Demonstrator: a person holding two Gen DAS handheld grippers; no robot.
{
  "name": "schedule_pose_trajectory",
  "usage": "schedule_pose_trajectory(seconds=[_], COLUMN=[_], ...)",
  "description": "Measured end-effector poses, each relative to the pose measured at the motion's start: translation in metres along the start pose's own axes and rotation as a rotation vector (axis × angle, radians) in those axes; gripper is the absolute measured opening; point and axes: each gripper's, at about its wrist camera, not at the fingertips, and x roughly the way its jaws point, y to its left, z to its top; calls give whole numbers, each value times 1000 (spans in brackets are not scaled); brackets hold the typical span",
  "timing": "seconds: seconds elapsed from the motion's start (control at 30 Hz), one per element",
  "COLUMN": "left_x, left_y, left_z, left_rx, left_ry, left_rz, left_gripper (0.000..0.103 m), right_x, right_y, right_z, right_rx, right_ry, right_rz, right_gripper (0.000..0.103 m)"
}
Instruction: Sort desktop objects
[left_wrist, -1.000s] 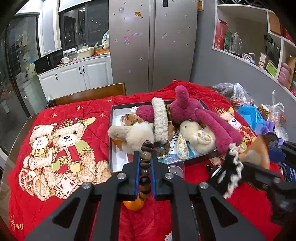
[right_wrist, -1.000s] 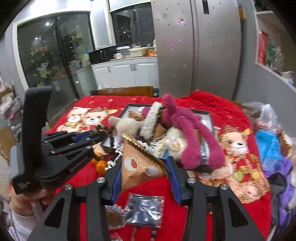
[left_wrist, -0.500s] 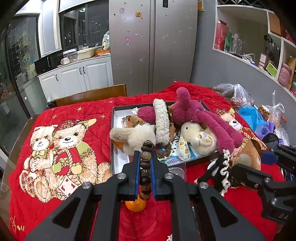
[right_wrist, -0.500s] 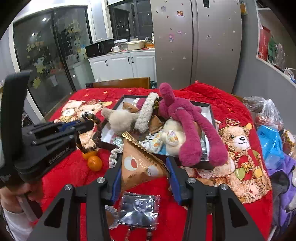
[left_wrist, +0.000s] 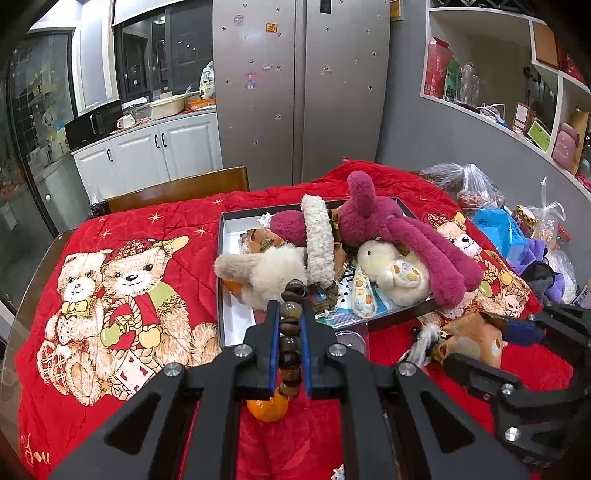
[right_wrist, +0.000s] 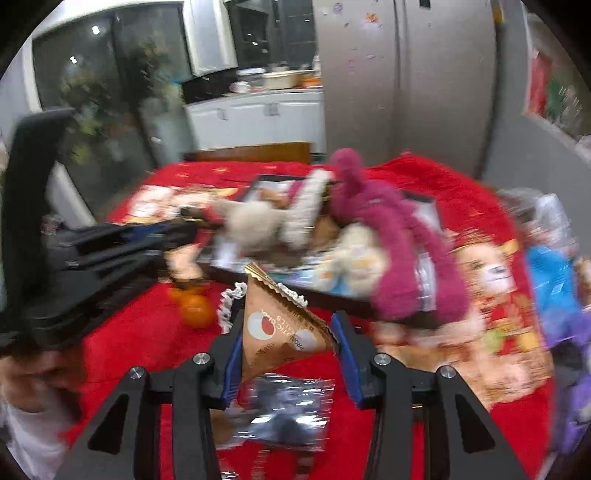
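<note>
The left gripper's fingers are clamped on a string of brown beads, held above the red quilt just short of the tray's near edge. The right gripper's fingers pinch a brown triangular packet, near the quilt's near edge. An orange lies under the beads. In the tray, a magenta plush sprawls over cream plush toys.
</note>
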Motion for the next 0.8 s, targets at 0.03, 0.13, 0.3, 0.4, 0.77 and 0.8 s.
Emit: schedule_pose_trajectory(seconds=[0.03, 0.13, 0.3, 0.4, 0.77, 0.8], left_x=[0, 0, 1, 2, 3, 3], left_y=[0, 0, -1, -2, 2, 3], left_z=[0, 0, 0, -1, 2, 2], left_rx=[-1, -2, 1, 4, -7, -14], left_ry=[1, 2, 2, 3, -1, 0], left_rz=[1, 3, 2, 1, 0, -6], left_gripper=[10, 10, 10, 10, 10, 10], right_x=[1, 0, -1, -3, -4, -3], right_y=[3, 5, 10, 10, 8, 7], right_z=[-1, -1, 1, 2, 21, 23], right_rx=[-19, -12, -37, -33, -18, -19], right_ry=[1, 5, -3, -13, -50, -52], right_rz=[-45, -2, -73, -89, -107, -107], right_gripper=[45, 45, 45, 45, 45, 45])
